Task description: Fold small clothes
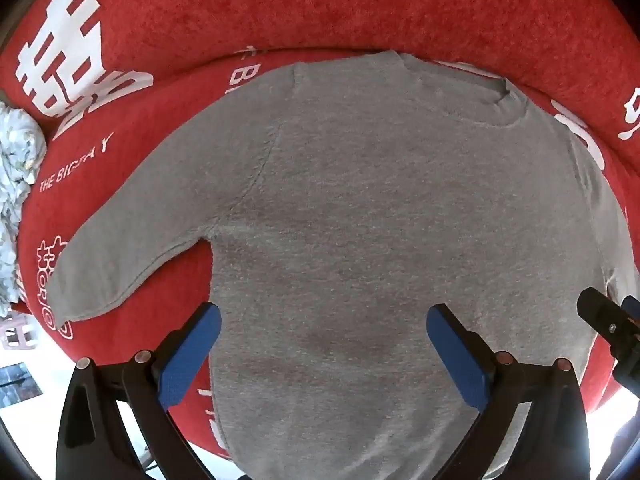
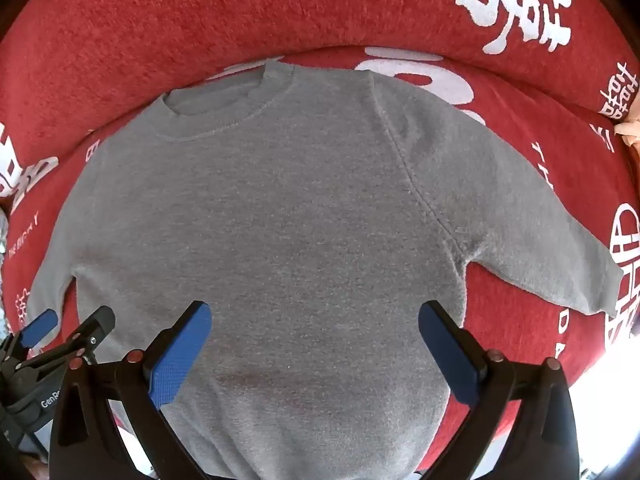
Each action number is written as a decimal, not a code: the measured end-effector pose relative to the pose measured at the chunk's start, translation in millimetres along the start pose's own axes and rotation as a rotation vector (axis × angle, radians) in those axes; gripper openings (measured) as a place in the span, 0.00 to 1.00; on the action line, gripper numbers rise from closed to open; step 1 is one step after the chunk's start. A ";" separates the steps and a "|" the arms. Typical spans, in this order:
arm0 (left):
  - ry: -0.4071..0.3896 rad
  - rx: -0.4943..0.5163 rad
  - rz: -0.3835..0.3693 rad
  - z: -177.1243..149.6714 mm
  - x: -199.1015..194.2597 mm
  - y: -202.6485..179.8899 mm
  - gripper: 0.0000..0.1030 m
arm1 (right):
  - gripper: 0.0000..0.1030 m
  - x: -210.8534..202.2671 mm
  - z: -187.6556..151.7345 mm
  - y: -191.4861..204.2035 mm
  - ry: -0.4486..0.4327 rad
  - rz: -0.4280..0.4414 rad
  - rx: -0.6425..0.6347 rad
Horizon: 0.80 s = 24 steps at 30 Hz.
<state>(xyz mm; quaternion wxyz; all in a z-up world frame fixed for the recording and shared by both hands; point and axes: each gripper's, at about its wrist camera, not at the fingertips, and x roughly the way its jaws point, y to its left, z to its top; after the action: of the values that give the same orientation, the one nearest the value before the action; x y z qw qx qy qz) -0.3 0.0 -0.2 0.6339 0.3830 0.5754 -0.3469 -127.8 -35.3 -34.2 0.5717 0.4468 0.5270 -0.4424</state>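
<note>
Because the grey sweater [image 1: 360, 220] lay flat on the red sofa seat [image 1: 120, 168], neck toward the backrest and hem over the front edge, the left gripper [image 1: 324, 352] and right gripper [image 2: 316, 348] hovered wide open, empty, apparently ready to begin folding.

Bright even daylight, soft shadows, blown-out white glare at the lower corners, strong fisheye bending, dark vignette at edges, mild softness.
</note>
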 end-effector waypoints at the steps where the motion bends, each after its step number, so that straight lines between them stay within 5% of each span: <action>1: 0.002 0.000 0.000 -0.1 0.3 -0.2 1.00 | 1.00 0.1 -1.6 0.4 0.000 0.000 0.000; 24: -0.001 -0.010 -0.010 -1.7 0.4 -4.0 1.00 | 1.00 -0.4 -5.3 4.9 -0.002 -0.002 -0.007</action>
<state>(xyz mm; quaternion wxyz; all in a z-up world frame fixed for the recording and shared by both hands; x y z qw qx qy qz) -4.6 -0.3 -1.0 0.6345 0.3768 0.5785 -0.3474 -124.1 -29.1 -33.8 0.5736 0.4437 0.5283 -0.4415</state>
